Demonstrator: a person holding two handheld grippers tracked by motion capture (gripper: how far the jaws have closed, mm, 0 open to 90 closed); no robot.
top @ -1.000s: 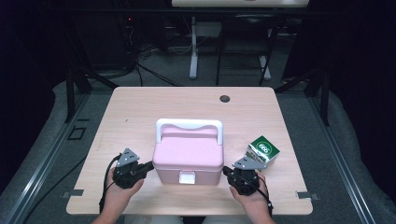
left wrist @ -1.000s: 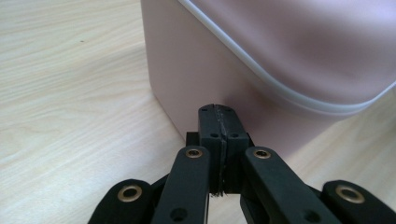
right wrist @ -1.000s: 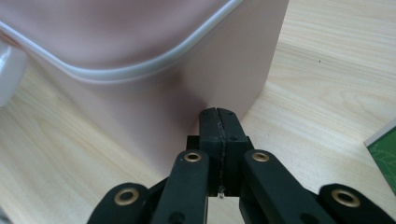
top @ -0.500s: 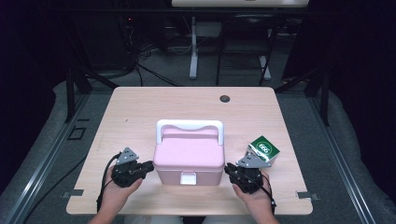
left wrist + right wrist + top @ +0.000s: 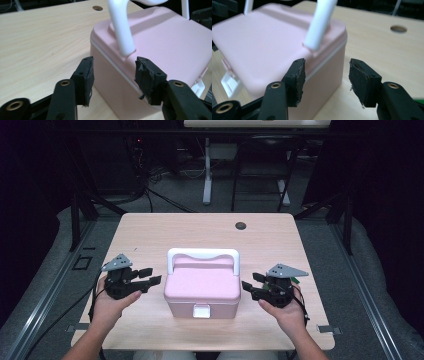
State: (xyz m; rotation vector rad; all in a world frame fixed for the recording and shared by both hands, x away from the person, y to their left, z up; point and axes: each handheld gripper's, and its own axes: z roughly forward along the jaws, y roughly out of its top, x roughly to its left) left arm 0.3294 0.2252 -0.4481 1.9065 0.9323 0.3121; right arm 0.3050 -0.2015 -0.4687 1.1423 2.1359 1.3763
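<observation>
A pink plastic box with a white upright handle and a white front latch stands shut at the table's middle front. My left gripper is open just left of the box, its jaws pointing at the box's left end. In the left gripper view the open left gripper frames that end of the box below the handle's foot. My right gripper is open at the box's right end. In the right gripper view the right gripper frames the box's corner.
A small green packet lies mostly hidden behind the right gripper. A round cable hole sits near the far edge of the wooden table. Dark floor, cables and stand legs lie beyond the table.
Both grippers have moved inward to the box's two ends. The right gripper now covers most of the green packet. The box has not moved.
</observation>
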